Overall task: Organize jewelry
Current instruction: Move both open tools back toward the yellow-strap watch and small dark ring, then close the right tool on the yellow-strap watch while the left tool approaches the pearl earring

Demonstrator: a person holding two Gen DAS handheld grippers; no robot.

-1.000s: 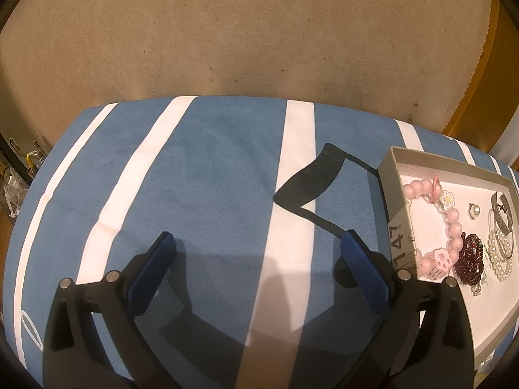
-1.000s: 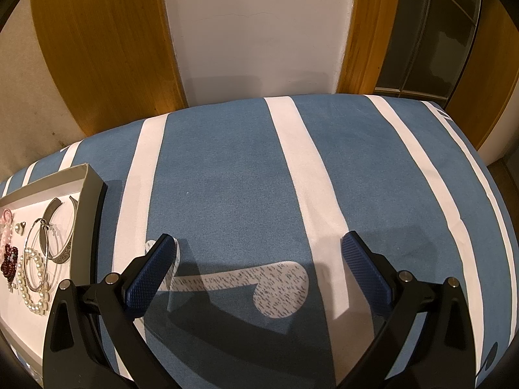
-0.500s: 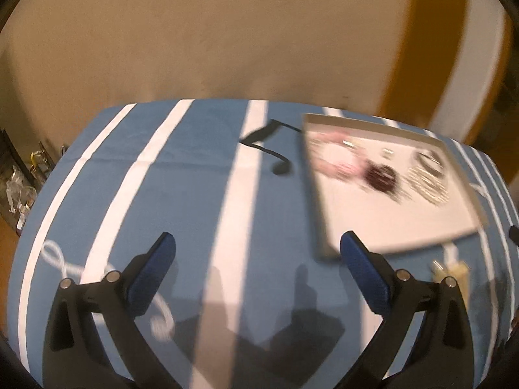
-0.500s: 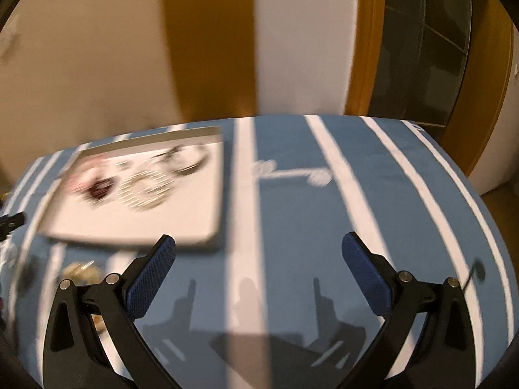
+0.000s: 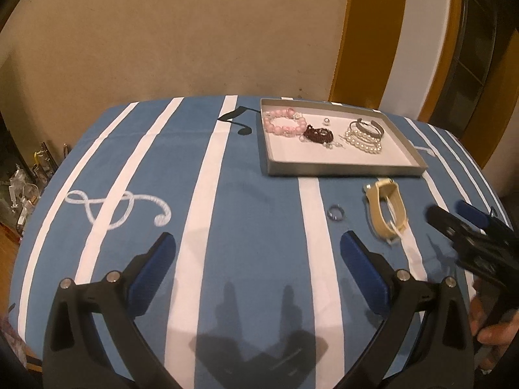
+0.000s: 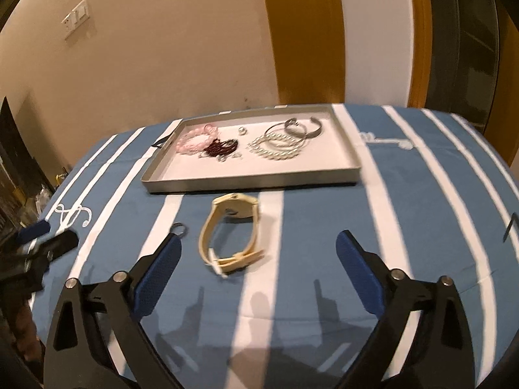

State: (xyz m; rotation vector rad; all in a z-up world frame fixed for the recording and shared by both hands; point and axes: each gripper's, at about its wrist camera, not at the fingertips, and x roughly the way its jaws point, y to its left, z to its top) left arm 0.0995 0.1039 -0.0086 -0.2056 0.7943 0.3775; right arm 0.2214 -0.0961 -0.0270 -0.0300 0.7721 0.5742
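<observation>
The table [image 5: 246, 201] under me wears a blue cloth with white stripes and music-note prints. Toward its far side sits my tray [image 5: 340, 167], shallow and grey-walled with a white floor. Along the tray's back half, left to right, lie a pink bead bracelet [image 5: 285, 125], a dark red bead piece [image 5: 319, 134], a small silver ball [image 5: 327, 121] behind it, and pearl strands [image 5: 365, 139] with a grey cuff [image 5: 368, 128] on top. Just in front of the tray, on the cloth, lies a cream watch [image 6: 233, 233], its strap looped toward me. A small ring [image 5: 336, 213] rests left of it, apart. My left gripper [image 5: 259, 259] hangs over bare cloth, jaws wide, holding nothing. My right gripper [image 6: 258, 259] stands above the watch, jaws wide but closing; the watch lies between them, untouched.
</observation>
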